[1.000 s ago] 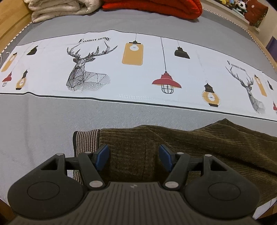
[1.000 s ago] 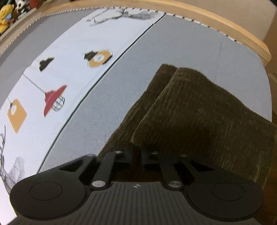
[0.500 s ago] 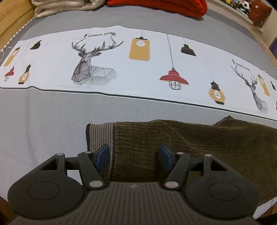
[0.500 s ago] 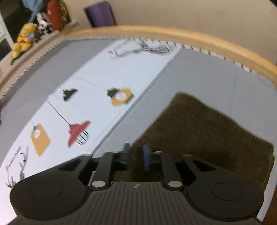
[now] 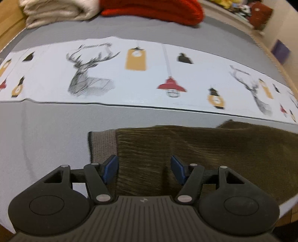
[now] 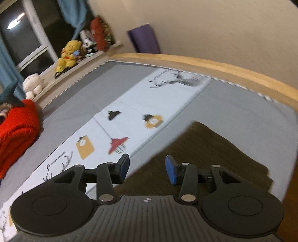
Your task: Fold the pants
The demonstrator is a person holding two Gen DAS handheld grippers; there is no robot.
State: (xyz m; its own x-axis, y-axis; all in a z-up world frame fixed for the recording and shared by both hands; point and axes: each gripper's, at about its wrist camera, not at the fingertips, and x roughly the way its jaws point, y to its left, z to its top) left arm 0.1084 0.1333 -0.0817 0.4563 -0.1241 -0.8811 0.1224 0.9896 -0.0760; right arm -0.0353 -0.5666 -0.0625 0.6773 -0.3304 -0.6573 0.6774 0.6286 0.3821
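With the right gripper [image 6: 147,168] just opened and empty above the pants [image 5: 204,149], the waistband [image 5: 102,145] should next be pinched squarely by the open left gripper [image 5: 144,168].

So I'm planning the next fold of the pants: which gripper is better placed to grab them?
Left. The left gripper hangs open low over the waistband end of the pants. The right gripper, jaws just opening and empty, points above the cloth.

beige wall [image 6: 214,28] | dark window [image 6: 24,37], teal curtain [image 6: 74,16] | wooden bed frame [image 6: 204,62] | grey bedspread [image 5: 46,134]
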